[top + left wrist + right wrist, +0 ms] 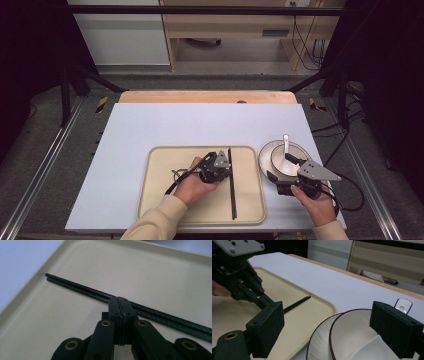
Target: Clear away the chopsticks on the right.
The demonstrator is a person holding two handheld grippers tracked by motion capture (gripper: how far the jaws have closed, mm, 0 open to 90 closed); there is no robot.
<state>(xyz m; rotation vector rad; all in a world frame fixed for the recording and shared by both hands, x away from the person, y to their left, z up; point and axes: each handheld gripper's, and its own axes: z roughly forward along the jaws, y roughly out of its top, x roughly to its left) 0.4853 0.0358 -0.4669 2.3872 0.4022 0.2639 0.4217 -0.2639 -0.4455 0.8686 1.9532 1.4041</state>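
Note:
A pair of black chopsticks (231,190) lies lengthwise on the right half of a beige tray (160,200). My left gripper (228,169) is shut, with its tips right against the chopsticks (75,287) and nothing visibly between its pads. In the right gripper view, the left gripper (265,301) stands low over the tray (312,312) beside the chopsticks (297,303). A white bowl (280,159) with a dark red rim rests on a white plate (264,155), and a white spoon (286,142) lies in it. My right gripper (329,330) is open, its pads on either side above the bowl (352,337).
The tray and plate sit on a white sheet (200,125) over a wooden table (205,96). The plate is just right of the tray, near the sheet's right edge. Metal frame rails (45,165) run along both sides, and cables (350,192) trail at the right.

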